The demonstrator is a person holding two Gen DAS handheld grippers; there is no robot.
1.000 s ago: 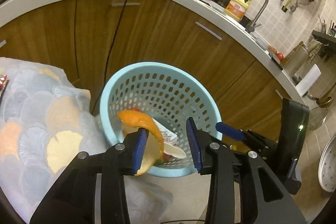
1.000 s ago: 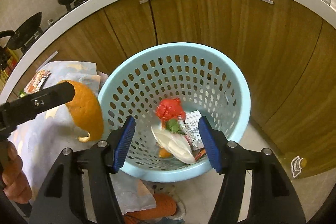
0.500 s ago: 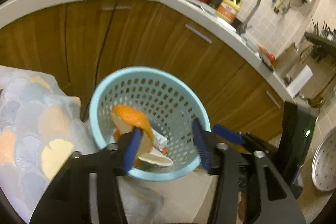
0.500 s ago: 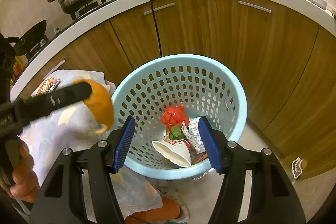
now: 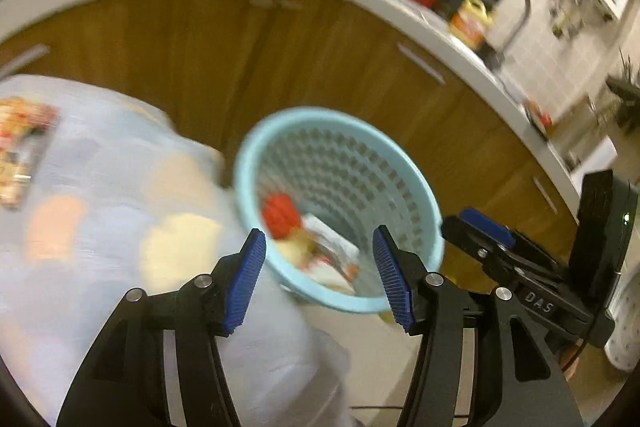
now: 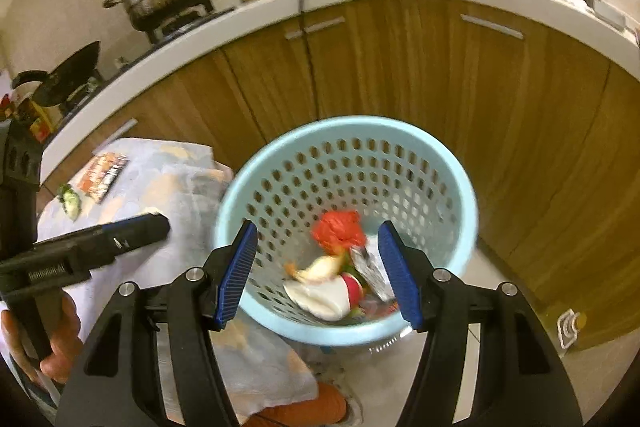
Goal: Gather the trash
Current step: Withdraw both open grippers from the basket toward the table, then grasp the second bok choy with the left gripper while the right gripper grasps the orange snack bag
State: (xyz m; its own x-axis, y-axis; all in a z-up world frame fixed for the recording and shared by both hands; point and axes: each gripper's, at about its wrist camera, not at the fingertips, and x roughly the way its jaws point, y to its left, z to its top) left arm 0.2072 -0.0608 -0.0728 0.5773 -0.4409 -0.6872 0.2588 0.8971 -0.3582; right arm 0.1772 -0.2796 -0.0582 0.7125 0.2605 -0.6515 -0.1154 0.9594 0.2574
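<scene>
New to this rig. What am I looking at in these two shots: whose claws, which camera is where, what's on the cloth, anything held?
There is no robot here: a person carries a hand-held gripper in each hand, and each has a fisheye camera looking along its two blue-padded fingers.

The blurred picture comes from the left hand-held gripper; the right one shows at its right edge. The sharper picture comes from the right hand-held gripper; the left one and the hand holding it show at its left.

Both look down at a light blue perforated basket on the kitchen floor, holding trash including something red.

Beside it, a patterned cloth carries a snack wrapper and a small green scrap.

Both stand open and hold nothing. The left one's jaws have just been opening.
</scene>
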